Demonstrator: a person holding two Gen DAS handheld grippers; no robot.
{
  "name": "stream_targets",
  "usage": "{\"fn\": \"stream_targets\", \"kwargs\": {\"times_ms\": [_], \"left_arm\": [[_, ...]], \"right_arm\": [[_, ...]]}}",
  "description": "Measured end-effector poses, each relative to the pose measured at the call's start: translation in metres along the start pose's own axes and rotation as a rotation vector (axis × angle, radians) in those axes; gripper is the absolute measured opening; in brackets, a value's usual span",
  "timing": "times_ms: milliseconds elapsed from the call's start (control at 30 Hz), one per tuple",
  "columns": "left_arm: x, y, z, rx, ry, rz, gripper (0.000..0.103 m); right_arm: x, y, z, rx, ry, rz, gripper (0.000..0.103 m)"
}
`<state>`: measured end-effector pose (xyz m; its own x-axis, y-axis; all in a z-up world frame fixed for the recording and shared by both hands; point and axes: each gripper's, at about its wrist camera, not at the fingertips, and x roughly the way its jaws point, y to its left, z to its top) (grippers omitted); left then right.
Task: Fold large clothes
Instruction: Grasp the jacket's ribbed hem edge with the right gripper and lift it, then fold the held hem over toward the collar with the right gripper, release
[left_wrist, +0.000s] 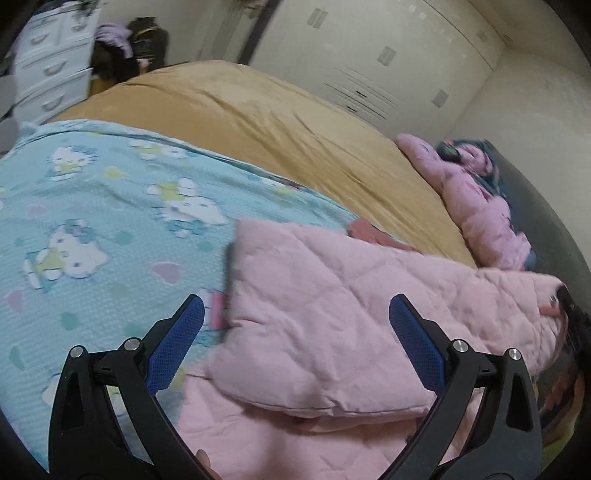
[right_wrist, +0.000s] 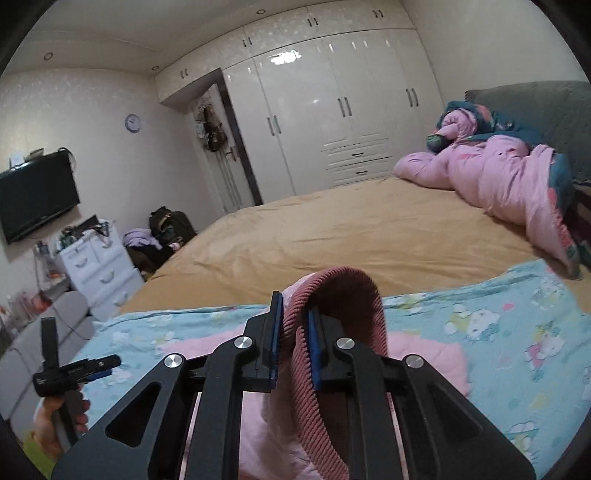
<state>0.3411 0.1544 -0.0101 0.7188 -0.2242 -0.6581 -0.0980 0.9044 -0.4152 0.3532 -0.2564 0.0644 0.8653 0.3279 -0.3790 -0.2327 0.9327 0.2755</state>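
A pink quilted jacket (left_wrist: 317, 332) lies on a light-blue cartoon-cat blanket (left_wrist: 92, 206) on the bed, with one part folded over the rest. My left gripper (left_wrist: 295, 317) is open and empty, its blue pads spread wide just above the folded part. My right gripper (right_wrist: 293, 347) is shut on the jacket's dark-pink ribbed cuff (right_wrist: 332, 295), which loops up over the right finger. The jacket's pink body (right_wrist: 424, 354) lies below it. The left gripper also shows in the right wrist view (right_wrist: 74, 369), held in a hand at lower left.
The bed has a tan sheet (right_wrist: 351, 229). A rumpled pink duvet (right_wrist: 498, 173) lies by the grey headboard (right_wrist: 546, 110). White wardrobes (right_wrist: 332, 110) line the far wall. A white drawer unit (right_wrist: 99, 269), bags (right_wrist: 166, 229) and a wall television (right_wrist: 37, 195) stand to the left.
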Motion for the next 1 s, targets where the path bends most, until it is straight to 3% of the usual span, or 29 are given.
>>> {"fn": "stream_targets", "kwargs": {"times_ms": [200, 267, 333, 533, 733, 867, 1000], "left_arm": [[0.032, -0.031, -0.020, 0.090, 0.080, -0.024, 0.093], [0.042, -0.041, -0.028, 0.130, 0.095, -0.007, 0.086], [0.049, -0.046, -0.033, 0.146, 0.115, -0.004, 0.070], [0.066, -0.049, -0.043, 0.155, 0.146, -0.001, 0.050], [0.090, -0.048, -0.059, 0.199, 0.208, 0.070, 0.049], [0.093, -0.049, -0.061, 0.222, 0.211, 0.092, 0.049], [0.095, -0.048, -0.060, 0.223, 0.216, 0.093, 0.049]], "right_arm": [[0.023, -0.031, -0.039, 0.017, 0.073, -0.090, 0.012], [0.028, -0.040, -0.048, 0.059, 0.079, -0.091, 0.012], [0.029, -0.046, -0.055, 0.093, 0.078, -0.093, 0.012], [0.031, -0.054, -0.067, 0.125, 0.093, -0.112, 0.012], [0.039, -0.061, -0.073, 0.139, 0.138, -0.153, 0.014], [0.034, -0.069, -0.075, 0.189, 0.129, -0.180, 0.028], [0.020, -0.067, -0.069, 0.219, 0.078, -0.202, 0.035]]}}
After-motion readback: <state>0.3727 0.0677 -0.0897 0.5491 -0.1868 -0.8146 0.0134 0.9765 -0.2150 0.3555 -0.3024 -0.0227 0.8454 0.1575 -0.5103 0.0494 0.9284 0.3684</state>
